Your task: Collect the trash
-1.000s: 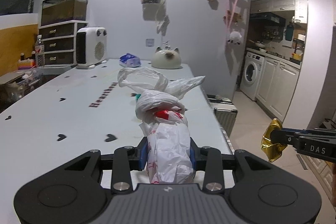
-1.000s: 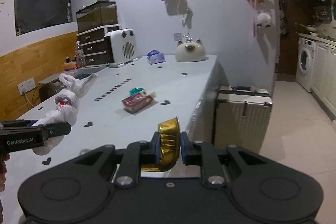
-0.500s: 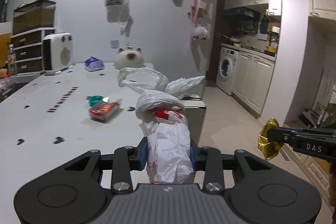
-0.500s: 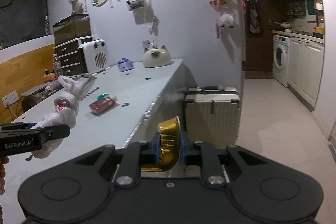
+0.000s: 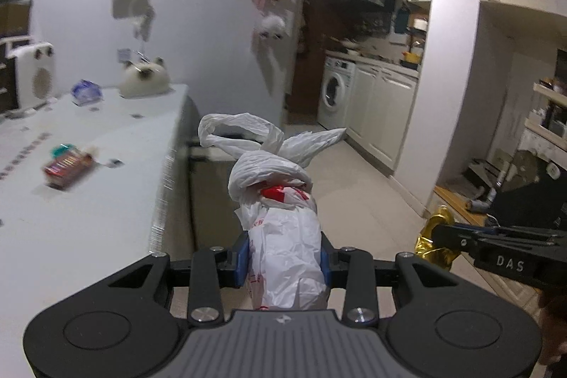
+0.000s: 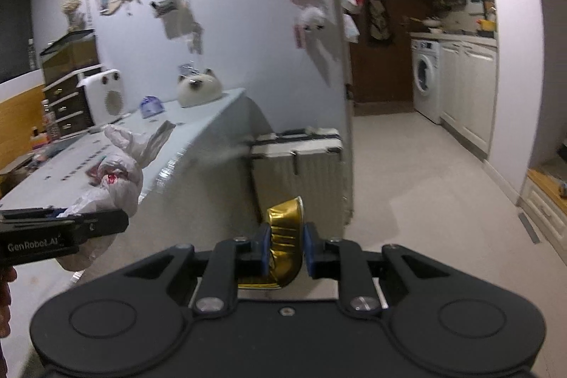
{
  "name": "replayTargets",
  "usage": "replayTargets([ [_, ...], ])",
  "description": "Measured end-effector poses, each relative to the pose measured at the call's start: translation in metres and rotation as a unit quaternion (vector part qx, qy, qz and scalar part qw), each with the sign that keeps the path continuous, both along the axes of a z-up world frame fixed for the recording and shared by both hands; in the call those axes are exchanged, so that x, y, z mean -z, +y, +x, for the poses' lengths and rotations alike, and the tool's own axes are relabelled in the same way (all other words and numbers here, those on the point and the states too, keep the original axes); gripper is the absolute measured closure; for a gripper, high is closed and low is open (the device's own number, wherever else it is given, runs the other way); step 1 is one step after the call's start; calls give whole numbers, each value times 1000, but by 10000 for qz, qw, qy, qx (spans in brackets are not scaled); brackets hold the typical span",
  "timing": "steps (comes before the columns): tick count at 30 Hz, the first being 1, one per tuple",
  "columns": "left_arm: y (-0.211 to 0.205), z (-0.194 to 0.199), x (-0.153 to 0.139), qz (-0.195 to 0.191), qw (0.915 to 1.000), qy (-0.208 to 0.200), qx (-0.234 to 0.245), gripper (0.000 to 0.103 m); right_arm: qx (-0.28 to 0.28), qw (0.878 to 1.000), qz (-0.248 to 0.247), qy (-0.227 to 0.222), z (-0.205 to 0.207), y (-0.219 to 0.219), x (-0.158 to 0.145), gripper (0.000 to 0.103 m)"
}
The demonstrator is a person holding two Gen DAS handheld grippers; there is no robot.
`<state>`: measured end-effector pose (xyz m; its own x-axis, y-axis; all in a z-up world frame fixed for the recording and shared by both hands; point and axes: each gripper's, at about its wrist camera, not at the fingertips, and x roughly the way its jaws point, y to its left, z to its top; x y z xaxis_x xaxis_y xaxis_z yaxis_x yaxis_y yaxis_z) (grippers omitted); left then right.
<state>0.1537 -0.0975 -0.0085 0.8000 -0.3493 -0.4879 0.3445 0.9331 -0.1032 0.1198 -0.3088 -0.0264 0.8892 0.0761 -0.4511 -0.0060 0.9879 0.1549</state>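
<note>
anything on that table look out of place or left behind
Yes: a red packet with a small teal thing beside it lies loose on the table, away from the back-wall items. It looks like leftover trash, though blur hides what it is.

left wrist cam: sitting right behind the left gripper (image 5: 283,263), looking forward and slightly down past the table (image 5: 88,201) edge toward the kitchen.
right wrist cam: sitting just behind the right gripper (image 6: 285,248), facing the suitcase (image 6: 301,172) and the floor beyond.
overlap: both are seeing the table, cat figure (image 5: 143,81), washing machine (image 6: 425,78); each is catching the other gripper at its frame edge.
</note>
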Motion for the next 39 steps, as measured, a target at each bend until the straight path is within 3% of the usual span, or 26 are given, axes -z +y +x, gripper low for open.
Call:
replayTargets([
  [9, -75, 26, 77, 245, 9955, 834, 365, 65, 270, 9981, 202, 517, 3, -50, 65, 83],
  [16, -118, 69, 162, 521, 9811, 1800, 483, 65, 424, 9916, 523, 1107, 27, -84, 134, 83],
  [27, -123, 150, 300, 361, 9482, 3155, 54, 65, 552, 9681, 1031, 2216, 83, -114, 255, 83],
  [34, -106, 183, 358, 234, 9350, 3533, -203, 65, 493, 9579, 1099, 2606, 132, -113, 309, 83],
  [39, -91, 204, 384, 68, 9325, 3589, -388, 64, 286, 9524, 1073, 2839, 162, -95, 335, 83],
])
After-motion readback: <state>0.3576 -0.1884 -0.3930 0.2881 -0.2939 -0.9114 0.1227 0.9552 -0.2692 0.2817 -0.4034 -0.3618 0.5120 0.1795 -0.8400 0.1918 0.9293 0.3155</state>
